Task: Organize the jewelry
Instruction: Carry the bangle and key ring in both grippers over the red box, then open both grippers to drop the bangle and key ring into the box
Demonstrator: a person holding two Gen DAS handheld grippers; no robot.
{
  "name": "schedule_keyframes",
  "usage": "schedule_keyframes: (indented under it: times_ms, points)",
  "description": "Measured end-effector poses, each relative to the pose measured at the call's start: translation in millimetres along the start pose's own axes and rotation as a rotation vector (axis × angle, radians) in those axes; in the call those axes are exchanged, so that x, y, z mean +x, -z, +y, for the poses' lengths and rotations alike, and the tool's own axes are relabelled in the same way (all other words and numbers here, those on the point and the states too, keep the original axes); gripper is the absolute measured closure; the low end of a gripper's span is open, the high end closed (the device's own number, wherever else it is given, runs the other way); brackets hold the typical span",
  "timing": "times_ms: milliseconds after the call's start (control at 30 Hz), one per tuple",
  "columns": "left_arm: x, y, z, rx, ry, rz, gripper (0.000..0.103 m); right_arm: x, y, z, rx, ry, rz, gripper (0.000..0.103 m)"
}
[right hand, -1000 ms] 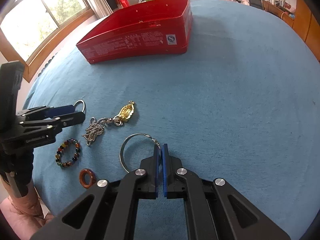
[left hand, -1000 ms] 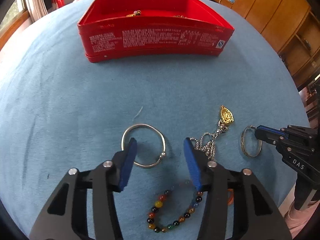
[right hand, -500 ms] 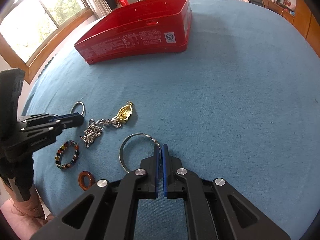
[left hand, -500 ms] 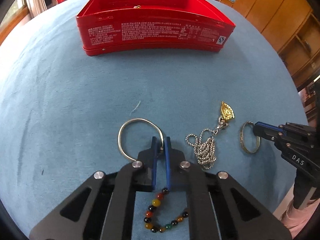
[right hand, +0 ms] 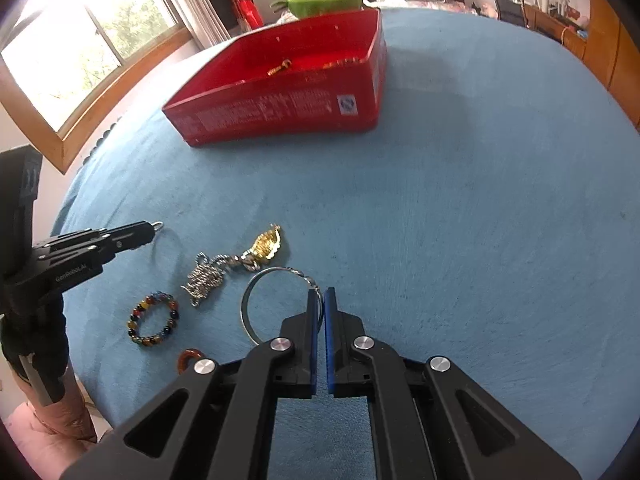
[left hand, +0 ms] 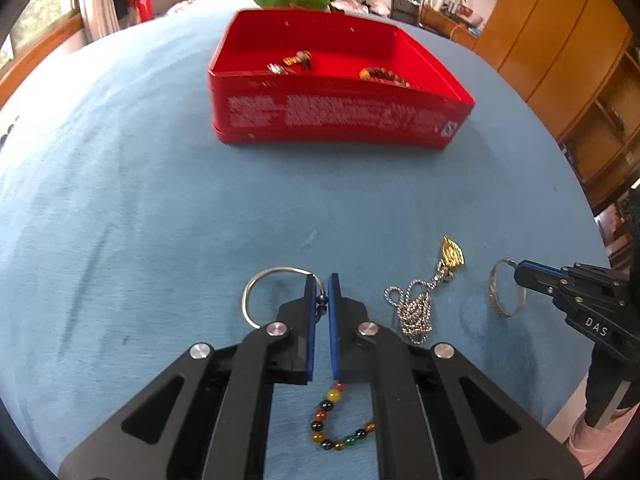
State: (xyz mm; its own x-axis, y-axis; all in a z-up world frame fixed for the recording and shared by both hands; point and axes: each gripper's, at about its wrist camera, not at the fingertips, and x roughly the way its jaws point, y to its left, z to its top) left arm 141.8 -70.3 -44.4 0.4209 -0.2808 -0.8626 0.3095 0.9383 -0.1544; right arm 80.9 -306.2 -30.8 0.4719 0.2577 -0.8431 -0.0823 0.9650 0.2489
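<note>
Jaws of the left gripper [left hand: 320, 280] are pinching shut on the thin wire bangle [left hand: 256, 292] at its clasp end, with the hoop sticking out to the left, low over the blue-covered desk [left hand: 140, 220]; whether it is touching the cloth is hard to tell. The left tool is pointing nearly level toward the red tin [left hand: 340, 120], which is sitting well ahead and already holding a few pieces. Right of it, the bead-chain necklace [left hand: 412, 308] is lying bunched on the cloth. Farther right, the right gripper [right hand: 319, 294] is clamping closed on the rim of the broader silver bangle [right hand: 245, 308], angled toward the tin's near corner. Both hoops are probably behaving as light, stiff, slick metal, likely to swivel in a narrow pinch, so gripping square across the band is looking safest.
</note>
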Motion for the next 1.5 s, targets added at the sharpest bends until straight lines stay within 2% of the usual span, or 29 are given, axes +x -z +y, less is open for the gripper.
schedule_keyframes:
  times_ms: [467, 833, 1000, 1233, 1367, 1500]
  points:
    - [-41, -10, 2, 0.01, -0.037, -0.096, 0.099, -21, -21, 11, -0.025, -0.011, -0.041, 0.1]
    - [-52, -33, 1, 0.015, -0.05, -0.146, 0.099, -33, -60, 20, -0.049, 0.002, -0.087, 0.1]
    - [-55, -58, 5, 0.002, -0.043, -0.166, 0.099, -36, -88, 25, -0.056, 0.003, -0.105, 0.1]
    - [-57, -119, 2, -0.004, -0.045, -0.239, 0.099, -25, -148, 27, -0.038, -0.003, -0.144, 0.1]
    - [-37, -150, -1, -0.011, -0.022, -0.236, 0.099, -3, -176, 19, -0.002, -0.006, -0.147, 0.1]
    - [-1, -174, 1, -0.019, 0.006, -0.201, 0.099, 27, -198, 7, 0.036, 0.008, -0.126, 0.1]
